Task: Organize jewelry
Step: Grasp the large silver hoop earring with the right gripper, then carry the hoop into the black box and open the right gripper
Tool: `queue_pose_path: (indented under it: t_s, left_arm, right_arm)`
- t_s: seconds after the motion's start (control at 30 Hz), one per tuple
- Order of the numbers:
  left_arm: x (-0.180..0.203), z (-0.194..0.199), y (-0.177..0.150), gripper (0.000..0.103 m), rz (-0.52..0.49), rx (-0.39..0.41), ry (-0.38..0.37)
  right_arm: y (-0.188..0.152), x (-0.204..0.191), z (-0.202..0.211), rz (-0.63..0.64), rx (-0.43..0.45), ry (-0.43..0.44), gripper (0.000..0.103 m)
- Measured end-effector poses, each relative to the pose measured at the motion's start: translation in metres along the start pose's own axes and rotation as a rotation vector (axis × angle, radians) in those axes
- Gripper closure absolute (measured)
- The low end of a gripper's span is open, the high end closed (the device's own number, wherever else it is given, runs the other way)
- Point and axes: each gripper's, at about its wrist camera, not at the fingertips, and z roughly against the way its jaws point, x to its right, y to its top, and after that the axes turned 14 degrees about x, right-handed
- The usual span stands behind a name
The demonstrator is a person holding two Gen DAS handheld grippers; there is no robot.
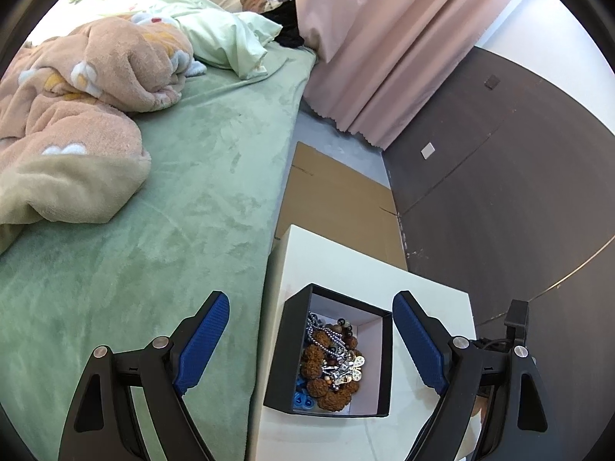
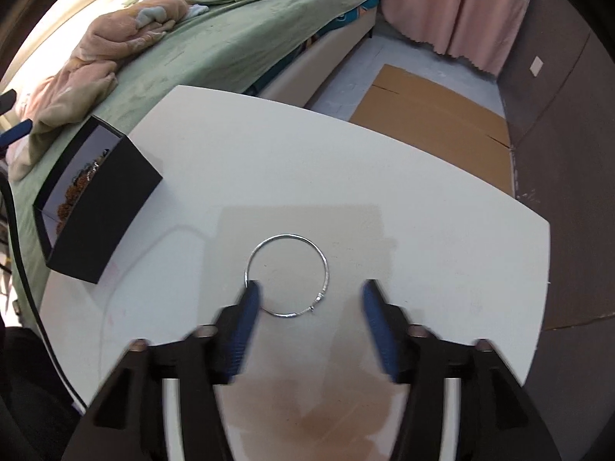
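Note:
A thin silver bangle (image 2: 287, 276) lies flat on the white table (image 2: 423, 211). Just above it my right gripper (image 2: 309, 292) stands open, its left blue pad (image 2: 250, 299) over the bangle's near left rim and the right pad clear of it. A black open box (image 1: 334, 349) with a white lining holds brown bead strands, silver chains and blue pieces (image 1: 330, 361). My left gripper (image 1: 311, 303) hovers open over that box with nothing between its fingers. In the right wrist view the box (image 2: 96, 203) sits at the table's left edge.
A bed with a green cover (image 1: 173, 192) and a rumpled peach blanket (image 1: 77, 96) runs along the table's left side. Flattened cardboard (image 2: 442, 115) lies on the floor beyond the table. Pink curtains (image 1: 384, 38) and a dark wall (image 1: 499, 192) stand behind.

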Motion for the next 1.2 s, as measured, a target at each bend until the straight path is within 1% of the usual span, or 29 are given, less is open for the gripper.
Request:
queue_pose_path:
  t_s: [0.1, 0.17, 0.2, 0.27, 0.37, 0.4, 0.47, 0.5, 0.67, 0.83, 0.97, 1.07, 1.2]
  left_arm:
    - [-0.001, 0.002, 0.000, 0.016, -0.002, 0.003, 0.003]
    - [-0.003, 0.004, 0.001, 0.016, -0.004, 0.007, 0.006]
    - [-0.003, 0.005, 0.001, 0.016, -0.004, 0.008, 0.007]
    - [-0.004, 0.006, 0.001, 0.016, -0.004, 0.009, 0.009]
    - [-0.004, 0.007, 0.001, 0.016, -0.006, 0.011, 0.007]
    - [-0.003, 0.008, 0.001, 0.016, -0.007, 0.012, 0.004]
    - [-0.001, 0.009, 0.000, 0.016, -0.008, 0.013, -0.003]
    - [-0.001, 0.010, 0.000, 0.016, -0.007, 0.013, -0.006]
    - [-0.001, 0.016, -0.001, 0.016, 0.002, 0.015, -0.021]
    - [-0.005, 0.025, -0.001, 0.016, 0.016, 0.027, -0.028]
    - [-0.010, 0.033, -0.002, 0.016, 0.023, 0.034, -0.026]
    - [-0.013, 0.038, -0.004, 0.016, 0.023, 0.036, -0.023]
    - [-0.018, 0.043, -0.007, 0.016, 0.024, 0.035, -0.020]
  right_arm:
    - [0.001, -0.010, -0.005, 0.011, 0.005, 0.053, 0.040]
    - [0.001, -0.017, -0.013, 0.042, -0.006, 0.033, 0.040]
    - [0.000, -0.019, -0.017, 0.062, -0.018, 0.017, 0.038]
    - [0.001, -0.027, -0.019, 0.113, 0.001, -0.001, 0.038]
    - [0.002, -0.026, -0.019, 0.111, -0.001, 0.007, 0.038]
    - [0.002, -0.027, -0.019, 0.116, 0.001, 0.008, 0.039]
    - [0.002, -0.028, -0.017, 0.121, -0.004, 0.011, 0.045]
    - [0.003, -0.030, -0.016, 0.125, -0.011, 0.020, 0.053]
    - [-0.001, -0.033, -0.012, 0.130, -0.039, 0.016, 0.054]
    - [-0.010, -0.034, -0.002, 0.100, -0.038, -0.010, 0.055]
    - [-0.011, -0.037, 0.013, 0.058, -0.001, -0.009, 0.055]
    - [-0.001, -0.046, 0.030, 0.039, 0.050, 0.005, 0.055]
    - [0.020, -0.069, 0.050, 0.033, 0.119, 0.048, 0.055]
